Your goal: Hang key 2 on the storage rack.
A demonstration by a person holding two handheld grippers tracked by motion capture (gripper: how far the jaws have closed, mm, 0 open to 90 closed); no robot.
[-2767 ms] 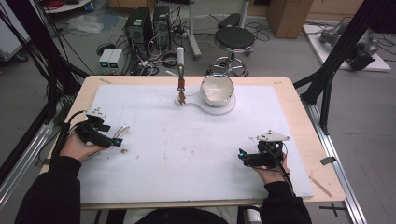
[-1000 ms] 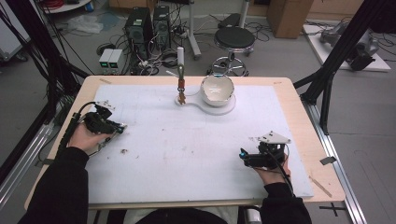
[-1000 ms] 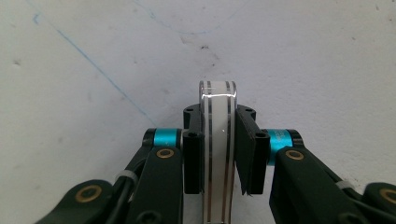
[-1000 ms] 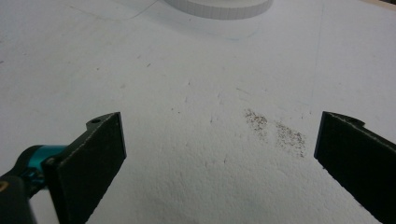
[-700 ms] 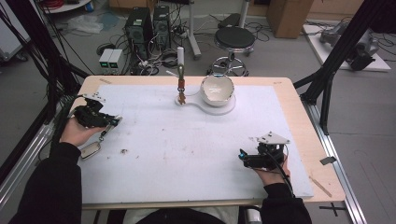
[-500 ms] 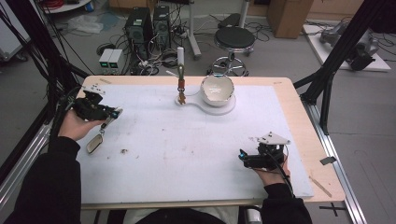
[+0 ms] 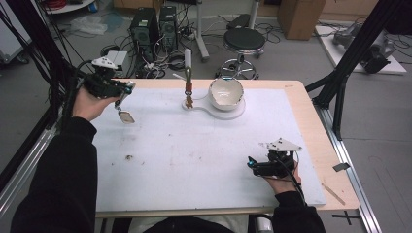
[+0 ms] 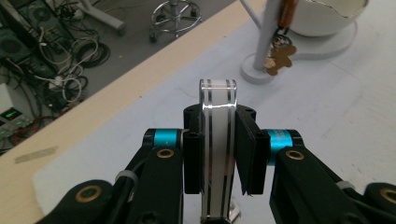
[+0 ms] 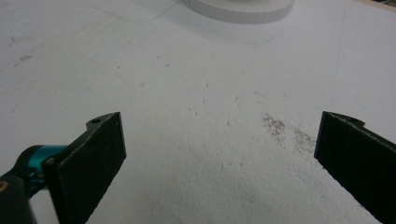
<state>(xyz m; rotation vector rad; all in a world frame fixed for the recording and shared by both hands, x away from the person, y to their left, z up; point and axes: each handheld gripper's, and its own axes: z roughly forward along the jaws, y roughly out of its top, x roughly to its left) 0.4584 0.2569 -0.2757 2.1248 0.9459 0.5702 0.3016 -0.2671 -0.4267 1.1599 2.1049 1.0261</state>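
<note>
My left gripper [image 7: 127,90] hangs in the air over the table's far left corner, shut on the flat, striped, translucent handle of a small scoop [image 7: 125,115]. The scoop's bowl dangles below the jaws. In the left gripper view the handle [image 8: 218,107] stands upright, pinched between both pads of the left gripper [image 8: 218,126]. My right gripper [image 7: 250,164] rests on the white mat near the front right, its jaws wide open with nothing between them, as the right gripper view confirms [image 9: 219,140].
A white bowl [image 7: 226,91] sits on a white base at the far middle. Beside it stands a post [image 7: 187,73] with a gingerbread-man charm [image 8: 279,53] hanging from it. A few crumbs [image 7: 129,157] lie on the mat at the left. Computers, cables and a stool are behind the table.
My left hand has risen from the table's left side and moved toward the far edge, carrying the scoop with it. The right hand has stayed put.
</note>
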